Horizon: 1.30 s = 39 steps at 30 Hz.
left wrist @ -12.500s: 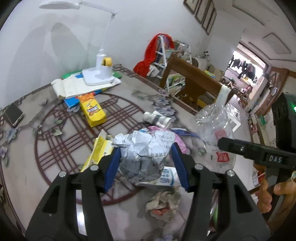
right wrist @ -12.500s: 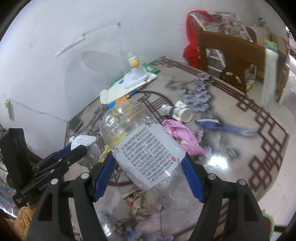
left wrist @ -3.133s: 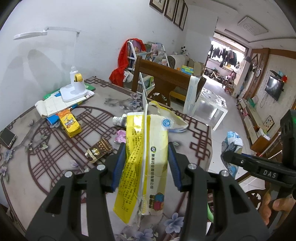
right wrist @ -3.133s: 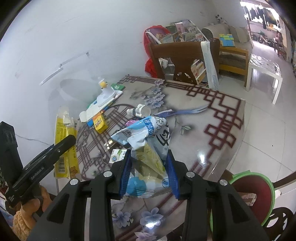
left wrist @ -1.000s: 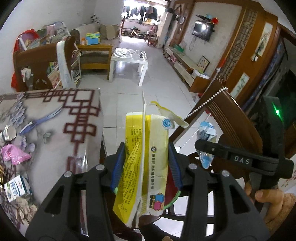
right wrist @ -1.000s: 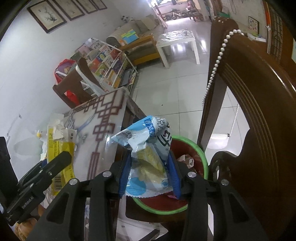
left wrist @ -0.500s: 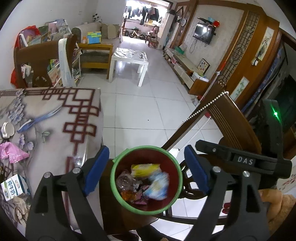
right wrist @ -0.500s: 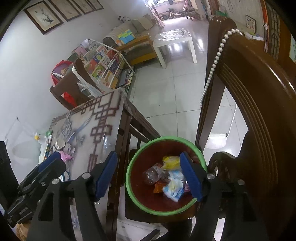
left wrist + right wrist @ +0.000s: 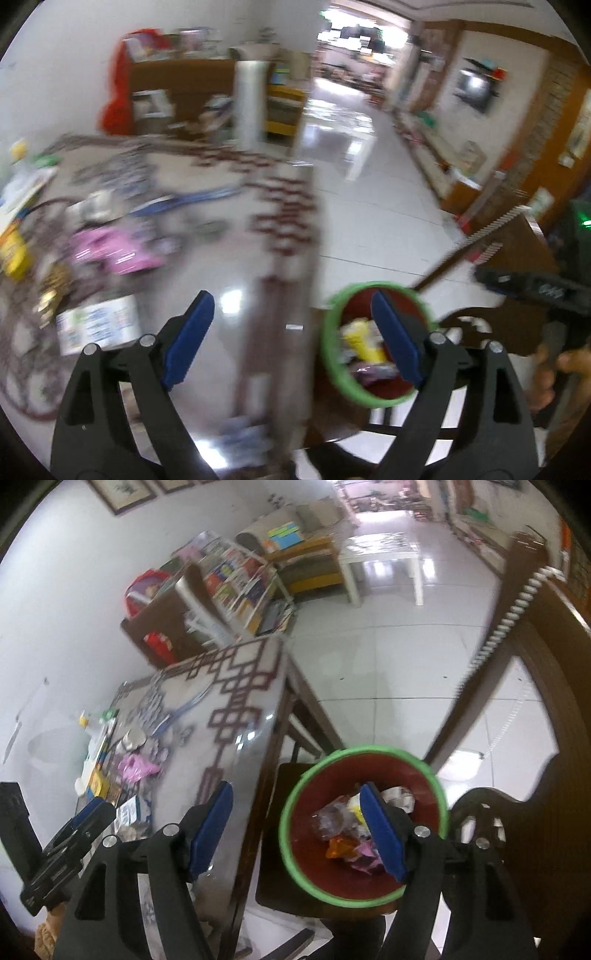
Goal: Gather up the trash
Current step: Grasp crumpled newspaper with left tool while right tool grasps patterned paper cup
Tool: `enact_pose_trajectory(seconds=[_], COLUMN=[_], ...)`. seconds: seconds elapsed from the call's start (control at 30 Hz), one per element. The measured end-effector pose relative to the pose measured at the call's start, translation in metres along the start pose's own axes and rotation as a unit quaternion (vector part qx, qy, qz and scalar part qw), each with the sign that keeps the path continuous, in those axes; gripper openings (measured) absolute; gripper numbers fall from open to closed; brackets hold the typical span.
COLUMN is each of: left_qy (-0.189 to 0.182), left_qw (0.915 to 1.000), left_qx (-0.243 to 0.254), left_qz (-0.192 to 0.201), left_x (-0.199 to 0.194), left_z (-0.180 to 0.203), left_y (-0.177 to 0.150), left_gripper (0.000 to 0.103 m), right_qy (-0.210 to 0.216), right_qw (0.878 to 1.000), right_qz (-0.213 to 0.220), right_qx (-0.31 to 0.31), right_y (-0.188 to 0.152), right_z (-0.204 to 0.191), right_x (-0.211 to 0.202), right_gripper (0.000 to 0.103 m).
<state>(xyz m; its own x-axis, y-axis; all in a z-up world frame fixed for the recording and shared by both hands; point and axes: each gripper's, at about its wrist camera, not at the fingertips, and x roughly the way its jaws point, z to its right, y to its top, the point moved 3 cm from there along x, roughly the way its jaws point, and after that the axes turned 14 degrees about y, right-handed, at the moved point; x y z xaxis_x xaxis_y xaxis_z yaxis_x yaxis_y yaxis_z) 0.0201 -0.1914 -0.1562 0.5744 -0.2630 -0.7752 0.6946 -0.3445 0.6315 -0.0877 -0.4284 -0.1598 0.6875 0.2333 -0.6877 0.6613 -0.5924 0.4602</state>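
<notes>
The left gripper point(image 9: 291, 339) is hanging over the edge of the counter point(image 9: 229, 266), its blue fingers point(image 9: 188, 332) spreading apart with nothing between them. The right gripper point(image 9: 295, 827) is sitting with its fingers point(image 9: 210, 827) set well apart and empty too. A red bin with a green rim point(image 9: 291, 853) is standing just beside the counter's edge, at about four o'clock in the left wrist view point(image 9: 328, 354) and at five o'clock in the right wrist view. Trash is lying in the bin: a clear plastic bottle point(image 9: 328, 823), an orange scrap point(image 9: 338, 847), a pink wrapper point(image 9: 364, 853) and a yellow packet point(image 9: 360, 341). More trash is lying on the counter at about nine o'clock in the blurred left wrist view: a pink bag point(image 9: 110, 251), a small white carton point(image 9: 98, 325) and a yellow box point(image 9: 13, 251). In the right wrist view the pink bag point(image 9: 136, 766) and the carton point(image 9: 133, 814) are showing at eight o'clock. A dark wooden chair point(image 9: 554, 716) with a string of white beads point(image 9: 513, 609) is rising at three o'clock, beside the bin.
</notes>
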Motion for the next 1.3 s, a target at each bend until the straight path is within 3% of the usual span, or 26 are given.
enact_pose_trajectory(seconds=[0.1, 0.17, 0.3, 0.5, 0.57, 0.7, 0.83, 1.03, 1.3], left_qy=[0.051, 0.083, 0.11, 0.093, 0.081, 0.079, 0.058, 0.075, 0.09], left_qw=[0.9975, 0.9929, 0.9852, 0.984, 0.9851, 0.9865, 0.9886, 0.9874, 0.9764], left_qx=[-0.049, -0.078, -0.11, -0.124, -0.12, -0.106, -0.111, -0.124, -0.172], left_qz=[-0.007, -0.035, -0.072, -0.088, -0.093, -0.096, -0.084, -0.064, -0.095], left_x=[0.003, 0.01, 0.021, 0.04, 0.048, 0.059, 0.051, 0.027, 0.04], left_z=[-0.048, -0.081, -0.119, -0.134, -0.132, -0.133, -0.143, -0.158, -0.191], left_y=[-0.021, -0.041, -0.068, -0.081, -0.082, -0.083, -0.08, -0.081, -0.092], left_gripper=[0.085, 0.085, 0.085, 0.085, 0.08, 0.048, 0.027, 0.025, 0.027], right_qy=[0.013, 0.021, 0.035, 0.046, 0.05, 0.054, 0.055, 0.071, 0.104], right_qw=[0.999, 0.998, 0.996, 0.991, 0.989, 0.985, 0.979, 0.963, 0.934], right_qz=[-0.025, -0.041, -0.063, -0.089, -0.094, -0.1, -0.124, -0.163, -0.18], right_qx=[-0.017, -0.03, -0.051, -0.088, -0.102, -0.128, -0.152, -0.203, -0.291], right_y=[-0.004, -0.007, -0.013, -0.02, -0.02, -0.019, -0.02, -0.015, 0.015], right_z=[-0.018, -0.032, -0.055, -0.089, -0.102, -0.126, -0.147, -0.189, -0.269], right_x=[0.02, 0.034, 0.053, 0.073, 0.08, 0.092, 0.114, 0.161, 0.236], right_gripper=[0.069, 0.069, 0.069, 0.069, 0.071, 0.078, 0.078, 0.078, 0.08])
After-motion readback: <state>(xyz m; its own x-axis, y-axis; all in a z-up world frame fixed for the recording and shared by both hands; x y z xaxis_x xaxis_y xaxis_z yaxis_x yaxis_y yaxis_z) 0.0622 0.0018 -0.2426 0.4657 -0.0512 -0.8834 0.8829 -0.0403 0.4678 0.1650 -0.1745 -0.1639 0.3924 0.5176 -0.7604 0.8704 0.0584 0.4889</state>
